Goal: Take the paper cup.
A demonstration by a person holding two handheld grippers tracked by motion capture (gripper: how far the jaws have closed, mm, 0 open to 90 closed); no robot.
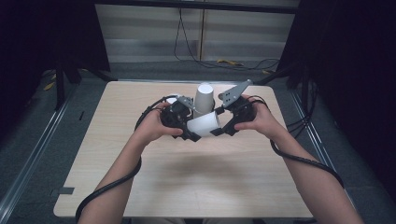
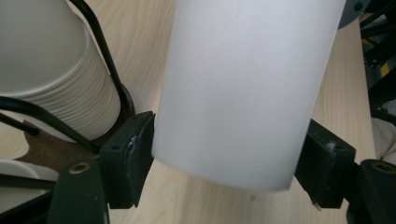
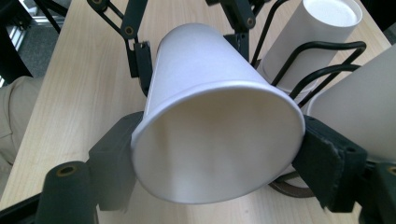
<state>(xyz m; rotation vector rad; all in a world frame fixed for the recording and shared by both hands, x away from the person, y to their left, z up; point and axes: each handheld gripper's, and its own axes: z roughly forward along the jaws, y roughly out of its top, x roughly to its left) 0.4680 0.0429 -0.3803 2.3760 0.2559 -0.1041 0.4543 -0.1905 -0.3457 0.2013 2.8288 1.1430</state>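
A white paper cup [image 1: 204, 124] lies on its side in the air between my two grippers, just above the table. My left gripper [image 1: 192, 131] has its pads [image 2: 135, 144] against the narrow base end of the cup [image 2: 243, 93], one on each side. My right gripper [image 1: 217, 124] is shut across the rim end. In the right gripper view the cup's open mouth [image 3: 215, 140] faces the camera, with a black jaw pressed on each side of the rim. The left gripper's fingers [image 3: 140, 60] show behind it, on the base.
Just behind the grippers, a stack of upturned paper cups [image 1: 204, 95] stands in a black wire holder [image 3: 327, 46] on a brown base [image 2: 46, 149]. A second white cup stack [image 3: 359, 102] sits beside it. The light wood table [image 1: 187, 186] stretches toward the person.
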